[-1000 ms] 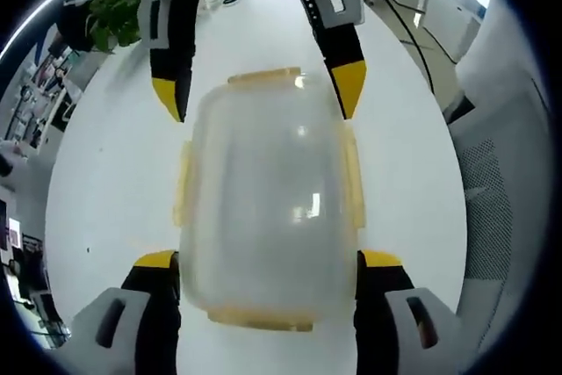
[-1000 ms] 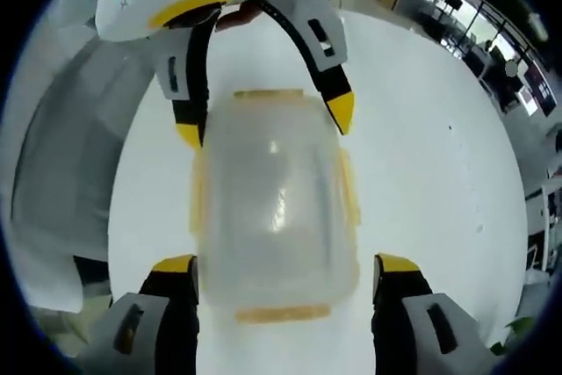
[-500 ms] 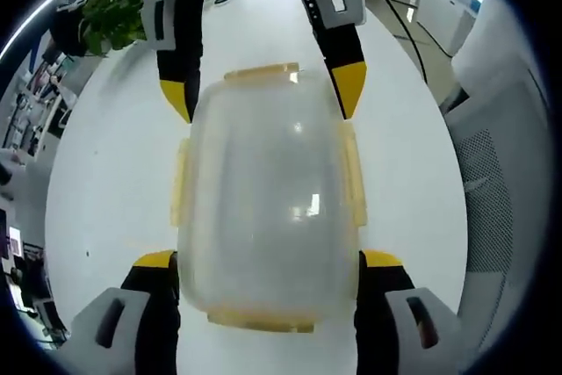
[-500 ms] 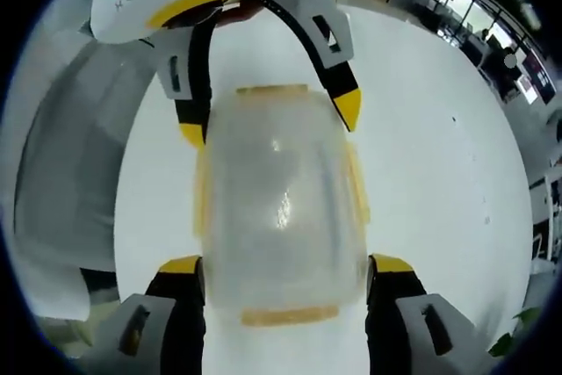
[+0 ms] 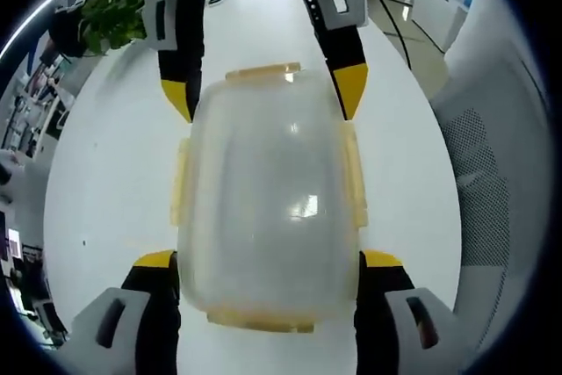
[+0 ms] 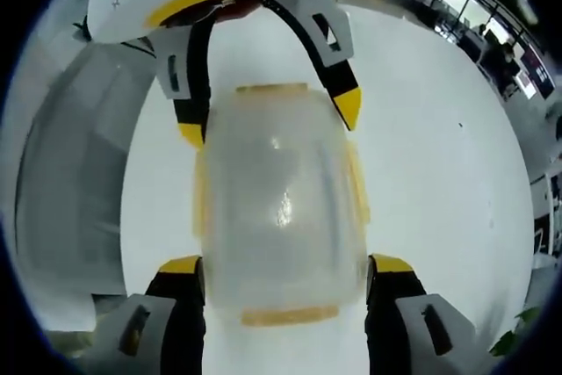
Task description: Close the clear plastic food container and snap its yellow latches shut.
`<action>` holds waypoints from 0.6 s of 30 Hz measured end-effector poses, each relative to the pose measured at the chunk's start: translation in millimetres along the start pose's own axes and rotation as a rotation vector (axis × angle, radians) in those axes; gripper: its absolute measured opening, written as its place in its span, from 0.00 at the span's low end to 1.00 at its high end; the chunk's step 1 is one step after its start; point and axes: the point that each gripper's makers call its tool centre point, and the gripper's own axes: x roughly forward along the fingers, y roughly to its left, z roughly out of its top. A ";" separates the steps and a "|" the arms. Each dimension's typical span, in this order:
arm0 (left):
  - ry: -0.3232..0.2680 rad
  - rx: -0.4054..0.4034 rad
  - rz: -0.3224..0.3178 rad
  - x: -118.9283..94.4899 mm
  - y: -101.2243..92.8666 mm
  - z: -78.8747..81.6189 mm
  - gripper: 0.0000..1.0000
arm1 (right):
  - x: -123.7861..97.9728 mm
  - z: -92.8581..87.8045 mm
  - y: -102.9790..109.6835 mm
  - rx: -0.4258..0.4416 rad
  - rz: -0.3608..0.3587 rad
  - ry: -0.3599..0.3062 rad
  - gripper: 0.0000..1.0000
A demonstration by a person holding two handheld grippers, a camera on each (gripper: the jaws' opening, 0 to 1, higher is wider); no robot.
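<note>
Left gripper point(image 5: 268, 259) first: its yellow-tipped fingers point(image 5: 156, 261) stand wide apart, one on each long side of the clear rounded plastic food container point(image 5: 268, 199), right up against the walls near the container's close end. Whether they actually squeeze it, I cannot tell. Across from it, the right gripper point(image 5: 263, 94) comes in from the top of the left gripper view, its own yellow tips straddling the far end of the same box.

Switch to the right gripper view and it is the mirror picture: the right gripper point(image 6: 285, 265) has its fingers point(image 6: 181, 266) spread wide at the container's point(image 6: 279, 208) near corners, just beside the walls, and the left gripper point(image 6: 268, 116) reaches down from above onto the far end.

The lid sits on the container. The pale yellow latches point(image 5: 353, 173) run along both long sides and both short ends, lying close against the box; whether they are snapped home is not clear.

The container rests flat on a round white desk point(image 5: 105, 173). Beyond the desk's edge, a green leafy plant point(image 5: 110, 15) shows, and a grey mesh-backed chair point(image 5: 492, 191) sits off to the side.
</note>
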 end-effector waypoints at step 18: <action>0.005 -0.010 -0.003 -16.2 -17.7 -40.6 0.82 | 15.3 39.9 22.0 -0.008 0.006 -0.009 0.75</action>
